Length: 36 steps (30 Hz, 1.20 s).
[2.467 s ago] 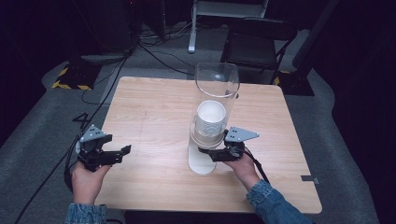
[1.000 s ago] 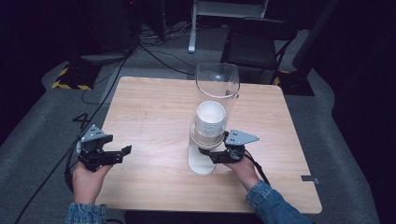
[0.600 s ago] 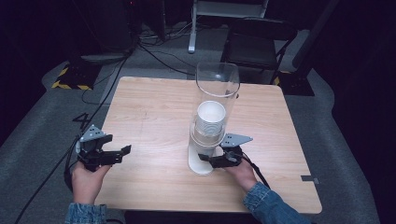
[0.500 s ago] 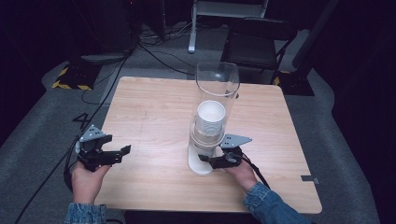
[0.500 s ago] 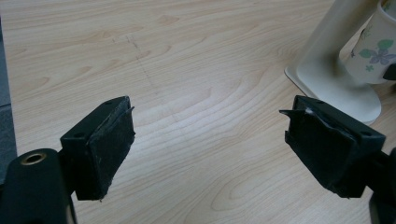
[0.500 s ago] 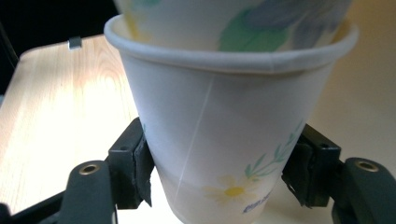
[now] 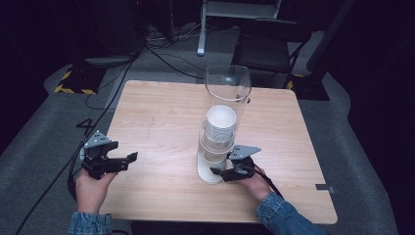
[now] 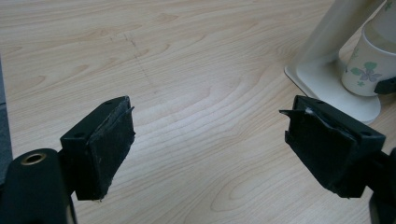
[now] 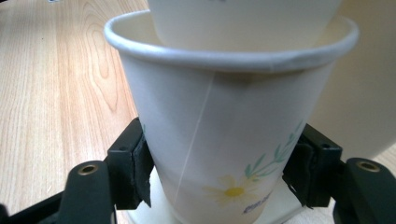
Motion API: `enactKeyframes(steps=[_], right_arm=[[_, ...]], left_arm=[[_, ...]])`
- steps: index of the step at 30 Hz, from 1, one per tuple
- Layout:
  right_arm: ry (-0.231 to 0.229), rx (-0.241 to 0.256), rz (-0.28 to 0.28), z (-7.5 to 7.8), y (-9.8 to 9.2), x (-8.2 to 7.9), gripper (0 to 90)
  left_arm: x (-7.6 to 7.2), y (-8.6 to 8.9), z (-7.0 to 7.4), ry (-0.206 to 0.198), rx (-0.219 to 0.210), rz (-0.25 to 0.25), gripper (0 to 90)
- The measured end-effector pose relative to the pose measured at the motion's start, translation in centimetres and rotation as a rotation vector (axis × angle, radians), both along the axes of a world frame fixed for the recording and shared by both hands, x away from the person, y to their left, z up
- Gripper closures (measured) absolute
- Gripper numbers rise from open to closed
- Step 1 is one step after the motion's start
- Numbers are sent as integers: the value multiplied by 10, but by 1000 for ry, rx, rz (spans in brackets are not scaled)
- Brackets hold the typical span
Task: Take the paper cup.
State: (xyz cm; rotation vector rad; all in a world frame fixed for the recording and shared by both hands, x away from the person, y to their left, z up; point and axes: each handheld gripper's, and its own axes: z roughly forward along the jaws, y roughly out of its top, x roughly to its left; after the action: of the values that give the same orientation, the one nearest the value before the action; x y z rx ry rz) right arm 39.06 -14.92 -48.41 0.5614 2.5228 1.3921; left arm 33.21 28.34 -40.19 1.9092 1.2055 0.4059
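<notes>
Two grippers at a wooden table (image 7: 161, 117), one clamped on a paper cup.
Right gripper (image 9: 219, 184) squeezes the bottom cup (image 9: 224, 135) under the clear dispenser tube (image 7: 227, 93); left gripper (image 8: 208, 140) gapes wide, holding nothing, over bare wood.

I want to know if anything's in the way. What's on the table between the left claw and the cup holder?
Nothing: only bare wooden table lies between the open left claw and the cup holder's white base, as the left gripper view shows.
</notes>
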Motion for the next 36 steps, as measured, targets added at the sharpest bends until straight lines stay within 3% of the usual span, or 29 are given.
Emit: enactKeyframes(steps=[9,18,26,36], right_arm=[[10,-40,-20,2,-12,-5,336],[-29,-84,-65,9,-36,-13,336],[-33,-94,-110,13,-54,-14,336],[-24,-26,-189,21,-78,-1,335]], left_arm=[[11,-6,-1,9,-9,-25,153],[28,-21,-1,19,-2,-69,152],[37,-30,-1,15,-2,-87,152],[36,-29,-1,12,4,-82,152]])
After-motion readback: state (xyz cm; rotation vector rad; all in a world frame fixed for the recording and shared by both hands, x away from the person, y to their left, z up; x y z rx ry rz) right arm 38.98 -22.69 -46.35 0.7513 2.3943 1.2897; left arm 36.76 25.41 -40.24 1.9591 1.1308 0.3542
